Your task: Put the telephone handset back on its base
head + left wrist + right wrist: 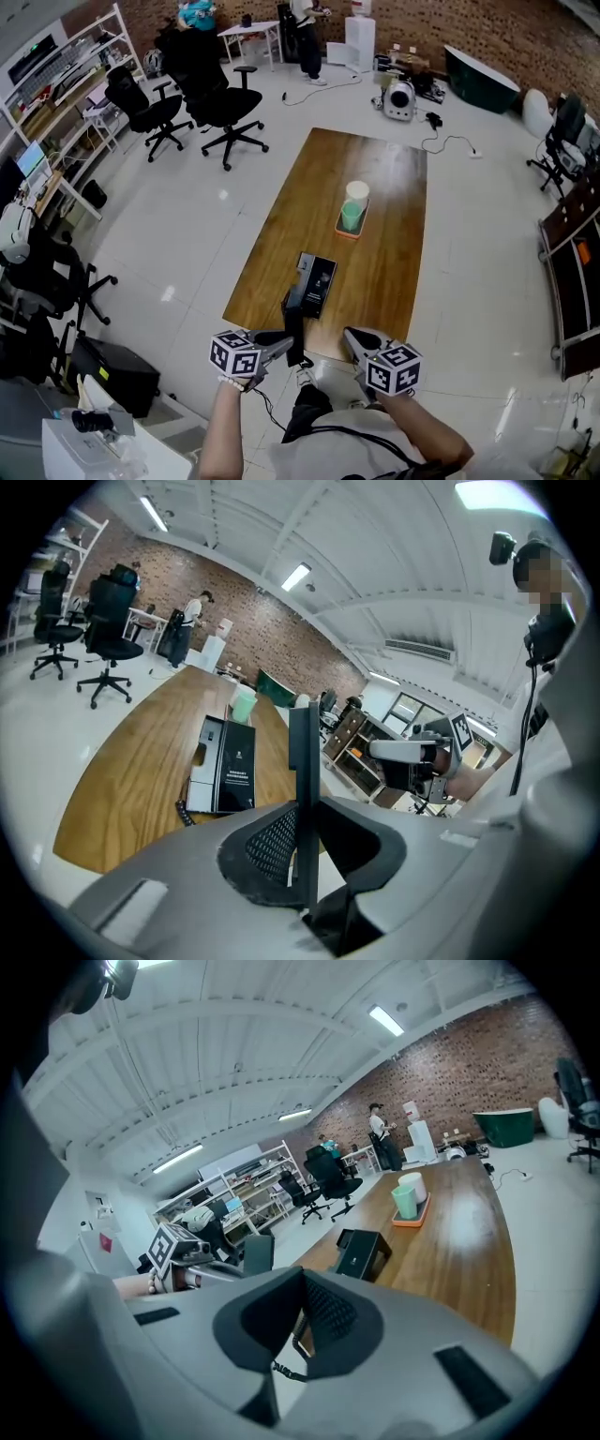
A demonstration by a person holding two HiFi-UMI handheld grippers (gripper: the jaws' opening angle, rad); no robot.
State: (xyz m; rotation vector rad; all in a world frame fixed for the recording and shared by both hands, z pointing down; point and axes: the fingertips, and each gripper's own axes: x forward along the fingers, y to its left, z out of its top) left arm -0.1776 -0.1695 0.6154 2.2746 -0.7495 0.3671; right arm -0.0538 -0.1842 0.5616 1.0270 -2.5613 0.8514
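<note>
L tool [278,345] is closed on the handset [293,322], gripping it edge-on so it stands roughly upright betw. the jaws, at the near edge of the worktop [394,262]. The base [317,284] lies flat on the worktop close to that edge, and the handset is just beside its near-left corner, not on it. The coiled cord [182,812] shows by the base's near end. R tool [356,339] is open w/ nothing betw. its jaws, off to the right of the handset. Farther along the worktop sits an orange tray [349,232] w/ a green cup [352,217] & a white cup [357,192].
</note>
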